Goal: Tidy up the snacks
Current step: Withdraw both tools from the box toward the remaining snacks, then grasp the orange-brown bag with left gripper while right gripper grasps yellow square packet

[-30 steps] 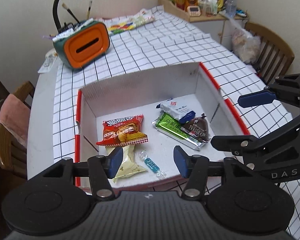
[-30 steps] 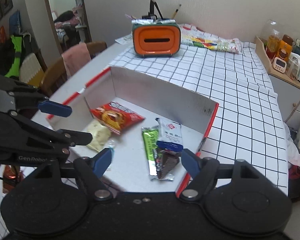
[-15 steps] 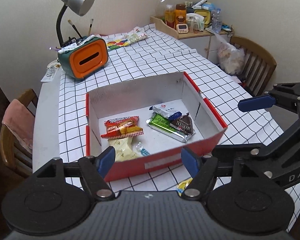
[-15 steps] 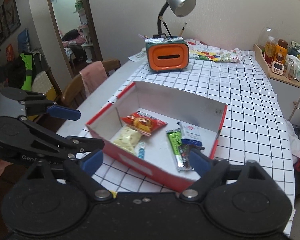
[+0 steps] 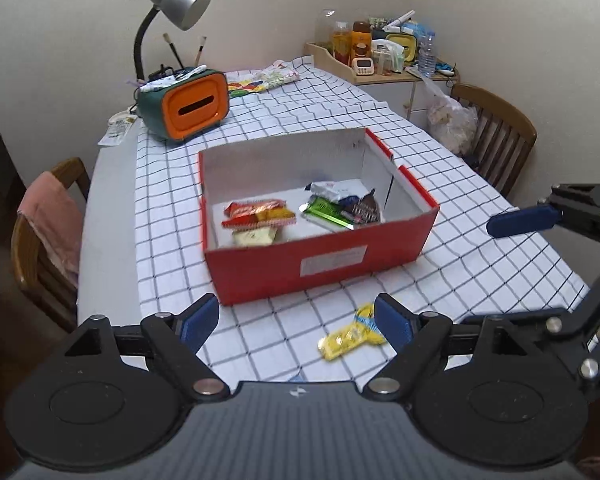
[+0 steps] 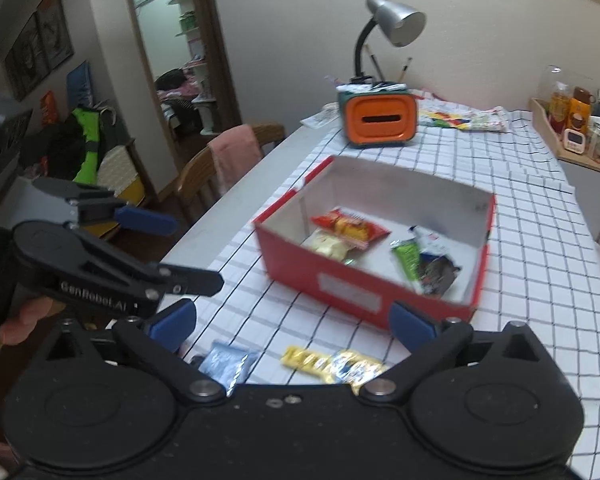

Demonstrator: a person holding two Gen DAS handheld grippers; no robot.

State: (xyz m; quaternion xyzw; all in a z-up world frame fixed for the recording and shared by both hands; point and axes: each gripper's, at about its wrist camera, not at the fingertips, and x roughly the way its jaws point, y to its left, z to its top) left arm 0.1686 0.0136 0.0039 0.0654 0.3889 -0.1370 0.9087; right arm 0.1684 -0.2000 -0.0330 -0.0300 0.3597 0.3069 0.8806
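A red cardboard box (image 5: 324, 258) (image 6: 364, 292) with a white inside stands on the checked tablecloth. In it lie a red-orange snack bag (image 5: 258, 212) (image 6: 350, 227), a pale packet (image 5: 254, 237), a green bar (image 5: 328, 212) (image 6: 407, 258), a white-blue packet (image 5: 334, 189) and a dark chocolate packet (image 5: 366, 210) (image 6: 438, 274). In front of the box a yellow snack packet (image 5: 350, 336) (image 6: 332, 364) and a blue-silver packet (image 6: 228, 362) lie on the cloth. My left gripper (image 5: 298, 322) and my right gripper (image 6: 292, 322) hover on the near side of the box, jaws opening, nothing between them.
An orange and green tissue holder (image 5: 188, 106) and a desk lamp (image 5: 176, 4) stand at the table's far side. A wooden chair with a pink cloth (image 5: 48, 220) is at the left, another chair (image 5: 496, 136) at the right. A cluttered shelf (image 5: 380, 56) lines the wall.
Both grippers have drawn back from over the box towards its near side and have opened wider. The box's red front wall and the loose packets in front of it have come into view.
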